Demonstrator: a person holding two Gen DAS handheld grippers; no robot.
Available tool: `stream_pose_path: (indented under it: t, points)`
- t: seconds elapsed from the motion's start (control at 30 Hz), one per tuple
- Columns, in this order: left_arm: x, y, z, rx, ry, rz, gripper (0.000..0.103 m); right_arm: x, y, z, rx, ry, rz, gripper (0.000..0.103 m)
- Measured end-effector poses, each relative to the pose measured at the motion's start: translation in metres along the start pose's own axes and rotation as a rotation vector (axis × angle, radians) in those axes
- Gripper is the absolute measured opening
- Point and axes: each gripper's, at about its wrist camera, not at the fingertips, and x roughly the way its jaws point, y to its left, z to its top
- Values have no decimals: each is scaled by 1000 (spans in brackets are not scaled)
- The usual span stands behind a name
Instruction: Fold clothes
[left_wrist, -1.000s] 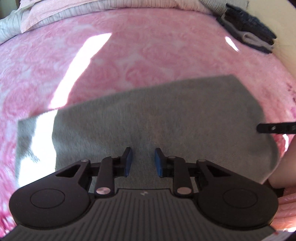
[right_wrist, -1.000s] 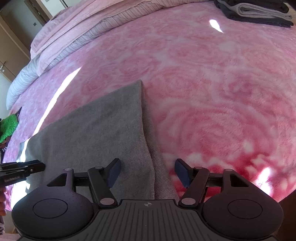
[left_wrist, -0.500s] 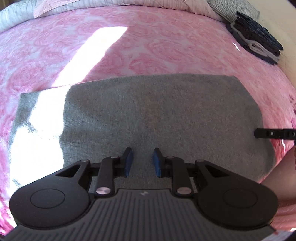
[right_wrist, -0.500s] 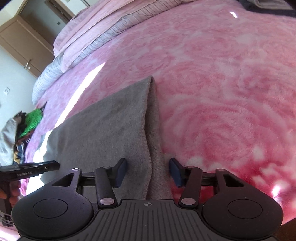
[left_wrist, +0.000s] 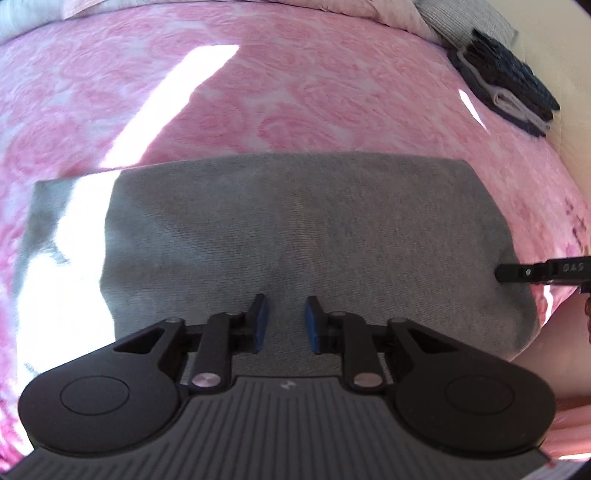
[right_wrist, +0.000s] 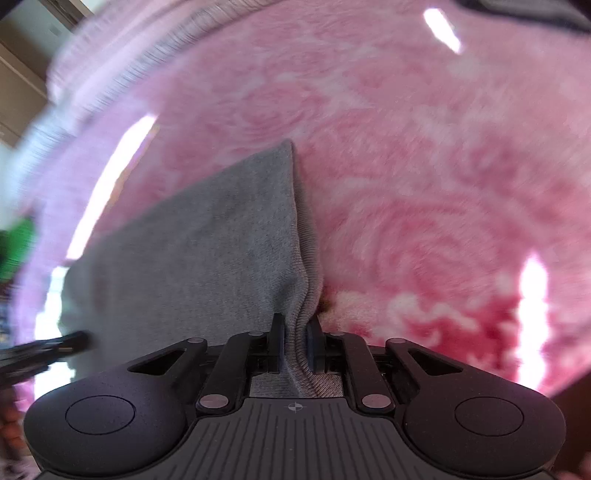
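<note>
Right tongs (right_wrist: 295, 343) have just been closing and now pinch the gray sweater's (right_wrist: 207, 258) ribbed edge to lift it for folding. Left tongs (left_wrist: 282, 325) sit slightly apart above the sweater, holding nothing. It lies on the pink bed (left_wrist: 295, 92).

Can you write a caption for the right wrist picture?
Right gripper, jaws just closed, pinches the ribbed edge of a grey garment on a pink rose-patterned blanket.

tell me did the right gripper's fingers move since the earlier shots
Yes: the right gripper fingers have just been closing inward, now pinching the grey garment edge against the pink bedspread.
</note>
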Motion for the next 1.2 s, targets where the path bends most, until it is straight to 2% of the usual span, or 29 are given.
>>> stream_pose_path:
  t: [0.1,0.17,0.23,0.33,0.43,0.53,0.63,0.73,0.77,0.83,0.87,0.93,1.0,1.1,1.2]
  points:
    - [-26,28,0,-36,-42,26,16,-22,56,0,-150,-39,-200,6]
    - [-44,59,0,-87,-54,64,16,-42,98,-6,-246,-97,-260,6]
    - [-63,96,-1,-148,-62,93,16,-63,144,-18,-347,-159,-284,6]
    - [-90,144,-7,-195,-68,150,16,-82,221,-44,-520,-232,-268,6]
    - [-107,181,-14,-243,-57,174,16,-75,290,-75,-681,-248,-213,5]
    - [-116,207,-22,-285,-42,165,16,-47,338,-99,-782,-217,-146,6]
    - [-118,225,-30,-298,-23,151,16,-7,369,-123,-874,-172,-89,6]
    - [-116,241,-35,-310,-2,125,16,29,385,-144,-936,-94,-44,6]
    - [-114,244,-36,-311,5,118,16,42,387,-150,-952,-76,-53,6]
    - [-113,250,-38,-309,13,94,16,60,386,-158,-969,-51,-65,9]
    - [-110,251,-38,-307,25,81,16,61,384,-157,-954,-60,-52,15]
    - [-107,250,-35,-290,33,58,16,54,382,-148,-917,-36,-4,26]
    - [-106,248,-31,-276,31,30,16,37,376,-138,-874,-54,59,46]
    - [-107,242,-24,-281,28,-21,15,9,359,-127,-791,-100,88,52]
    - [-109,230,-15,-310,12,-118,16,-13,312,-109,-636,-166,28,52]
